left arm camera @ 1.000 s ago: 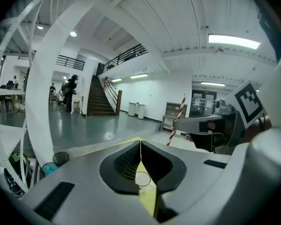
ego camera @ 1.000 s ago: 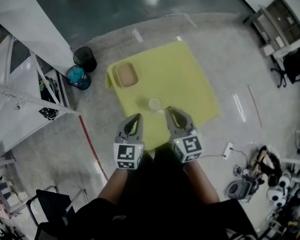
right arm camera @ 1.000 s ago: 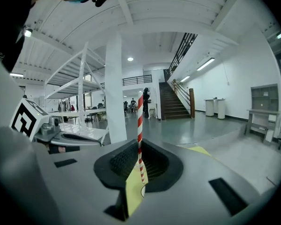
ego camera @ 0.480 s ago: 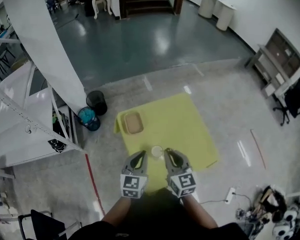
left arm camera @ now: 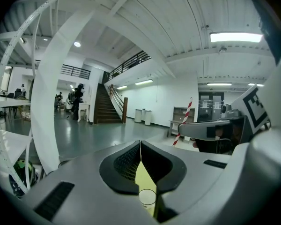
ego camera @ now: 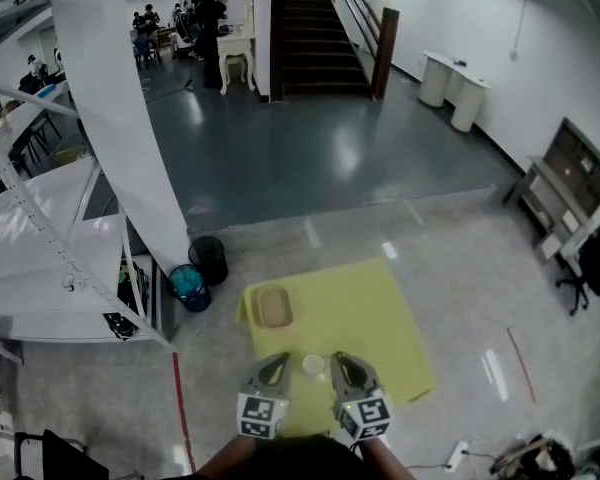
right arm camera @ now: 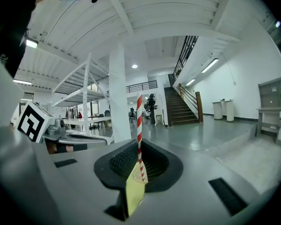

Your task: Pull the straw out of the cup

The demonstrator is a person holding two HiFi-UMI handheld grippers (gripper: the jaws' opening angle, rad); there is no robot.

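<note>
Looks like the fingers of the right gripper [right arm camera: 139, 146] are pinched on the striped straw [right arm camera: 139, 121], which stands upright over the cup [ego camera: 313, 365] by the counter's [ego camera: 370, 308] near edge, so straight up is the way out, while the left gripper [left arm camera: 140, 146] next to it is closed on nothing.

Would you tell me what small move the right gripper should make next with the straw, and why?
Probably raise the right gripper straight up a little. Its jaws are shut on the striped straw, which stands upright, but the straw's lower end seems to sit at the mouth of the cup on the yellow cloth, so it may not yet clear the rim.
</note>
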